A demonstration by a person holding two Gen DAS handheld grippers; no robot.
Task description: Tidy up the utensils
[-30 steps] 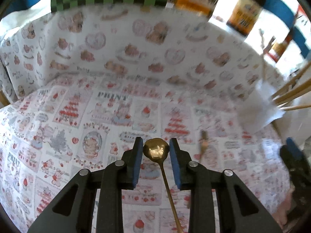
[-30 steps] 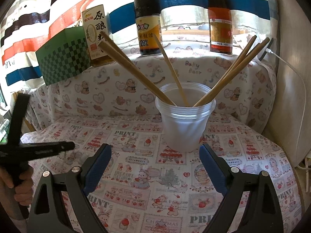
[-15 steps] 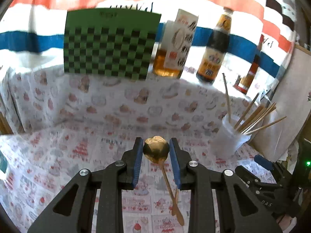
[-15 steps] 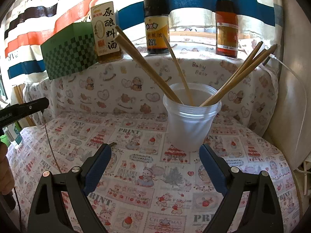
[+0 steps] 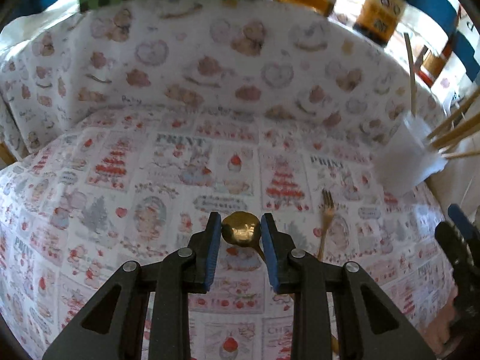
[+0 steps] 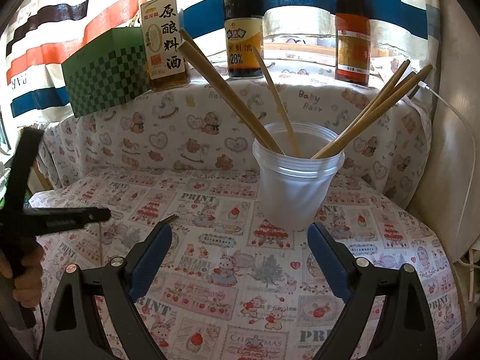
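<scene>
My left gripper (image 5: 241, 231) is shut on the bowl of a gold spoon (image 5: 241, 232), whose handle hangs down behind the fingers. A gold fork (image 5: 326, 217) lies on the printed cloth just to the right; its tines also show in the right wrist view (image 6: 171, 218). A clear plastic cup (image 6: 295, 180) holding several wooden chopsticks (image 6: 228, 93) stands at the back of the table; it also shows in the left wrist view (image 5: 405, 162). My right gripper (image 6: 240, 253) is open and empty, in front of the cup.
A green checkered box (image 6: 105, 72) and three sauce bottles (image 6: 243, 27) stand on the ledge behind the table. A white cable (image 6: 471, 156) hangs along the right wall. The left gripper's body (image 6: 60, 220) shows at the left in the right wrist view.
The left gripper, still holding the spoon, has tilted back down toward the table after pointing up at the ledge. The right gripper has stayed nearly still.
</scene>
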